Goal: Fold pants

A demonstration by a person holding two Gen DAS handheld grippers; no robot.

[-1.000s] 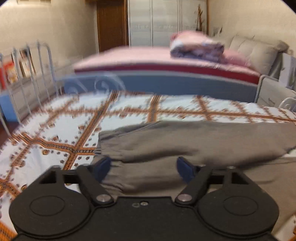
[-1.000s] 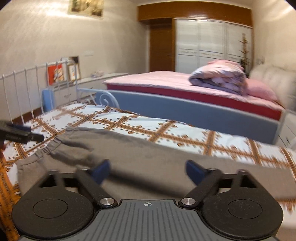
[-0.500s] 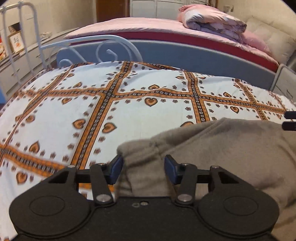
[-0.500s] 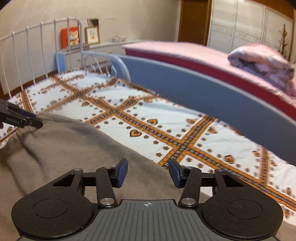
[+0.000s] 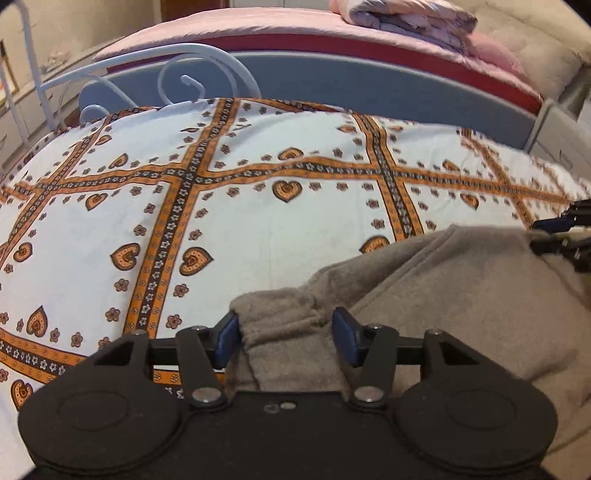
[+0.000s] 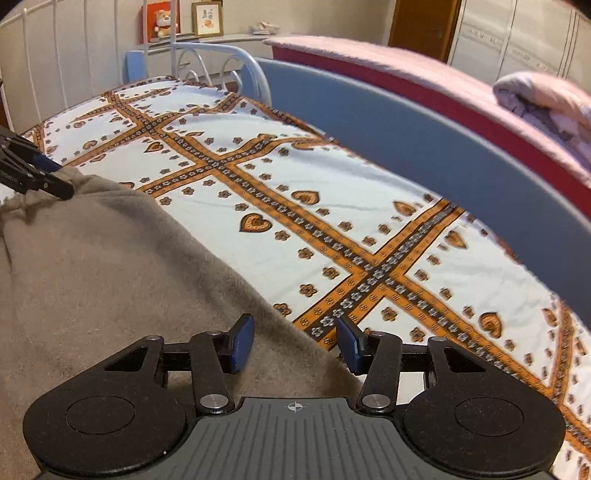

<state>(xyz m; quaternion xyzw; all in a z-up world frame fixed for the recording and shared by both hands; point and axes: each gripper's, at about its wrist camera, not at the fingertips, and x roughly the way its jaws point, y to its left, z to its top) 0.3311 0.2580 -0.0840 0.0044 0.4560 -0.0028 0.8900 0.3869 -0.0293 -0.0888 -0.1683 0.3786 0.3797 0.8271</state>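
Grey-brown fleece pants point(image 5: 454, 295) lie on a bed with a white and orange heart-patterned sheet point(image 5: 229, 229). My left gripper point(image 5: 286, 338) has its jaws partly closed around a bunched corner of the pants, the blue pads point(image 5: 226, 338) touching the fabric on both sides. My right gripper point(image 6: 295, 343) straddles the far edge of the pants point(image 6: 110, 266), jaws partly open, fabric between them. Each gripper's tip shows in the other view: the right one point(image 5: 561, 236) at the far right, the left one point(image 6: 33, 173) at the far left.
A white metal bed frame point(image 5: 177, 70) and a blue footboard point(image 6: 424, 147) border the bed's far side. A second bed with pink cover and folded quilt point(image 5: 406, 14) stands behind. A shelf with framed pictures point(image 6: 207, 18) lines the wall.
Both grippers have lowered and moved in on the pants. Their jaws narrowed from wide open one second ago to a smaller gap around the fabric edge.
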